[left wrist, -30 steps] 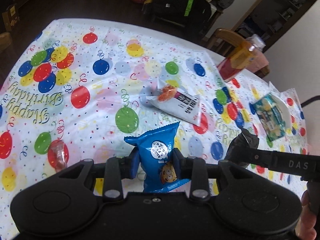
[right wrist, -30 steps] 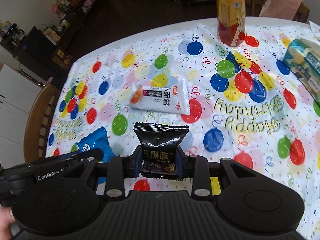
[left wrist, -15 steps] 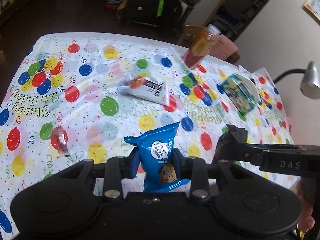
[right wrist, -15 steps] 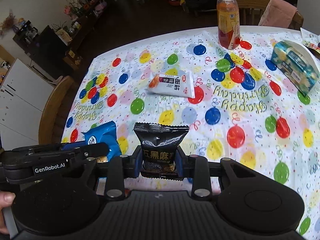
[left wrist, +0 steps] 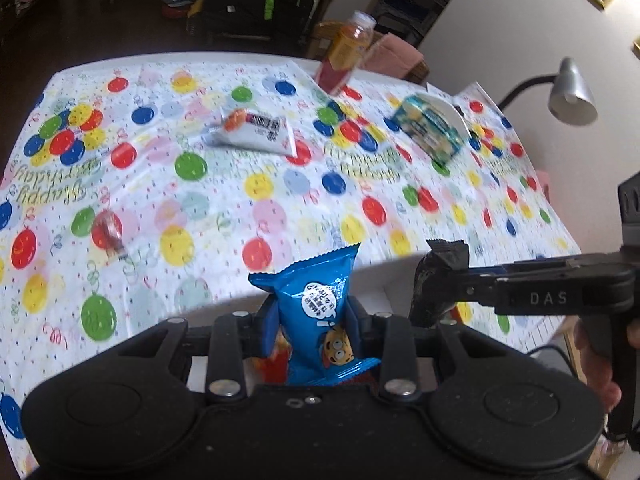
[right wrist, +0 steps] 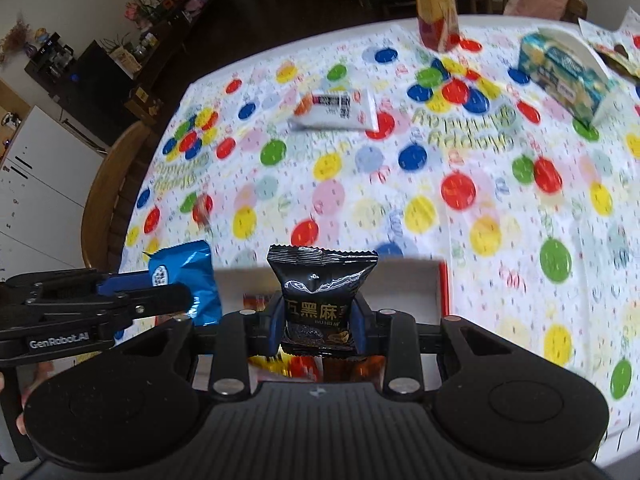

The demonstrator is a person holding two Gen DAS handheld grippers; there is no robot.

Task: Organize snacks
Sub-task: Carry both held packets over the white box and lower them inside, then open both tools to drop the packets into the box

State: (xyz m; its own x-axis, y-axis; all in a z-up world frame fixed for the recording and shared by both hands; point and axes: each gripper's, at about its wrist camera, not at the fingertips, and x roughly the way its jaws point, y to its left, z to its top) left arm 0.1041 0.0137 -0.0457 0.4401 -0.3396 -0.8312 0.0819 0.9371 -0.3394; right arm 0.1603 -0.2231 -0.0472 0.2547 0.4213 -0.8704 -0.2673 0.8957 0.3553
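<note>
Each gripper held a snack. The left gripper (left wrist: 312, 322) was clamped on a blue packet (left wrist: 316, 304), and the right gripper (right wrist: 318, 322) pinched a black packet (right wrist: 320, 288); both packets stood upright in the jaws, above the near edge of the table (right wrist: 500, 208). Below them sat a white box (right wrist: 404, 284) with a red rim, some wrappers already inside. It looked like the drop-off step: each packet needed lowering over the box, then the jaws easing apart. A white packet (right wrist: 334, 110) and a small red sweet (left wrist: 108, 232) lay further off on the table, seemingly yet to be collected.
</note>
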